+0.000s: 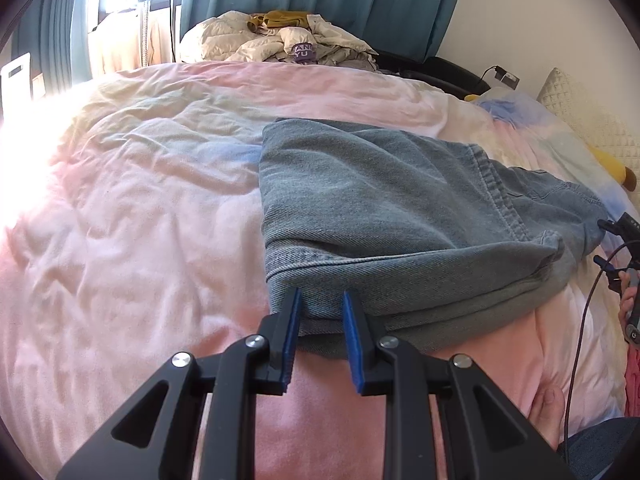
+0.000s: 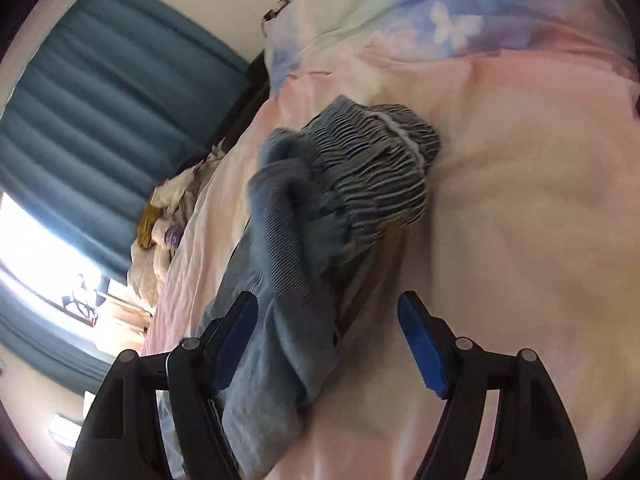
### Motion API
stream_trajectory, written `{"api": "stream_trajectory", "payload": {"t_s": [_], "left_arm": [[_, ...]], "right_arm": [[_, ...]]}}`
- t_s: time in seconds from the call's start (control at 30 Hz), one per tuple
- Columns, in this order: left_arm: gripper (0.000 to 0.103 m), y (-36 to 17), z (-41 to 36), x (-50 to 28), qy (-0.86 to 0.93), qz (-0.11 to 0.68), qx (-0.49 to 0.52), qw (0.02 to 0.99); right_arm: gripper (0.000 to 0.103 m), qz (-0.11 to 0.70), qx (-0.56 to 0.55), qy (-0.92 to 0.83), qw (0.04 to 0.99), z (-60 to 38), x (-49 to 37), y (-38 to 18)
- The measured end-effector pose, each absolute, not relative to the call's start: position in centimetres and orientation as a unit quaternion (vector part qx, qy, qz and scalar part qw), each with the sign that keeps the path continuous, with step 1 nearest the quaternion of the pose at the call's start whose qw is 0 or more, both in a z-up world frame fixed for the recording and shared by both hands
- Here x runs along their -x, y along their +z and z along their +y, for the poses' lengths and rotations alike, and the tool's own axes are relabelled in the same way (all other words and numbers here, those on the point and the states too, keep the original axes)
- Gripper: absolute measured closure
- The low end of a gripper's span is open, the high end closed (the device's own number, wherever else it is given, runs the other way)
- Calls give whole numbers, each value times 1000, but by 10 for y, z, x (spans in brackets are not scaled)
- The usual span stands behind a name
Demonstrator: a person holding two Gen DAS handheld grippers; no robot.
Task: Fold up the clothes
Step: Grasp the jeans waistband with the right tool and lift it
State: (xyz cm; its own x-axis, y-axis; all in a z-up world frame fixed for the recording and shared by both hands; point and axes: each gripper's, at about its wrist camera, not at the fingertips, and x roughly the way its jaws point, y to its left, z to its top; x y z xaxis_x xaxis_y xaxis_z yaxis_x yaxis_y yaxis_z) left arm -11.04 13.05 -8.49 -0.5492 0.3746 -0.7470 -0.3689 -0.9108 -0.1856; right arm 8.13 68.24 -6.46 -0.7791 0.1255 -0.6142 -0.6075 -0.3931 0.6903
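The left gripper (image 1: pixel 320 300) has its blue pads clamped on the near hem edge of the folded jeans (image 1: pixel 400 208), which lie flat on the pink bedsheet (image 1: pixel 140 220), right of the bed's middle. The right gripper (image 2: pixel 328 308) stands with its jaws wide apart; the gathered waistband end of the jeans (image 2: pixel 360 168) lies between them, brushing the left pad but not pinched. At the far end of the bed sits a heap of crumpled clothes (image 1: pixel 280 42) before teal curtains (image 1: pixel 380 0).
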Motion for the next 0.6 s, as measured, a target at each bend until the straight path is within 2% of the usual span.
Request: {"api": "stream_trajectory", "payload": {"t_s": [0.13, 0.3, 0.37, 0.43, 0.5, 0.6], "left_arm": [[81, -86, 132, 112, 885, -6, 418, 206], [81, -88, 134, 116, 886, -11, 416, 202], [81, -89, 136, 118, 886, -10, 418, 201], [81, -89, 137, 118, 886, -7, 418, 202], [81, -89, 138, 118, 885, -3, 419, 201], [81, -91, 142, 120, 883, 12, 425, 198]], "right_arm": [[29, 560, 233, 779, 159, 702, -56, -89], [29, 536, 250, 785, 186, 718, -28, -102], [32, 537, 252, 785, 178, 726, -19, -108], [48, 512, 259, 799, 180, 726, -8, -103], [80, 474, 266, 819, 186, 717, 4, -87], [90, 394, 267, 853, 212, 690, 21, -45]]}}
